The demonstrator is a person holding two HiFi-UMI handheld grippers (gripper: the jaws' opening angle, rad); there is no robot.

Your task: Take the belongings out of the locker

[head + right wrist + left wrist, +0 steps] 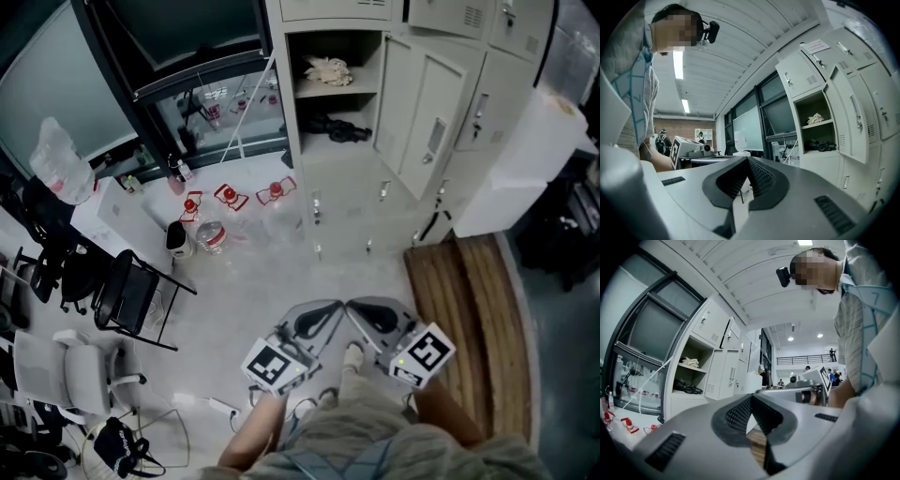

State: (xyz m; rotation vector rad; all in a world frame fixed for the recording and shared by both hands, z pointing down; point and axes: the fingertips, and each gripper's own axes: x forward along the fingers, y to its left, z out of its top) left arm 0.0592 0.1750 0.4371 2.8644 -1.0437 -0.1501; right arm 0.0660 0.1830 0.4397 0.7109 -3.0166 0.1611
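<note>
Grippers, how do they stand?

Both are low in the head view, over the floor (281, 272) and well apart from the locker (292, 141). The left gripper (330, 311) has its jaws pressed together at the tips with nothing between them. The right gripper (746, 160) is the same, closed on nothing. The two noses sit just beside each other.

Belongings, where are they?

All inside the one open compartment, whose door (427, 112) is swung out to the right. A pale bundle (328, 70) lies on the upper shelf, crumpled, with no clear long axis. A black bundle (337, 128) lies on the shelf below, its long axis running left to right across the shelf, parallel to the front edge.

Which way does the black one point?

I cannot tell; neither end reads as a head or a handle, and what it is stays unclear.

Anything cut off or hard to see?

The locker's top runs out of the frame, and the back of both shelves is in shadow. Clear bottles (212, 236) stand on the floor to the left, and a wooden platform (469, 300) lies to the right.
</note>
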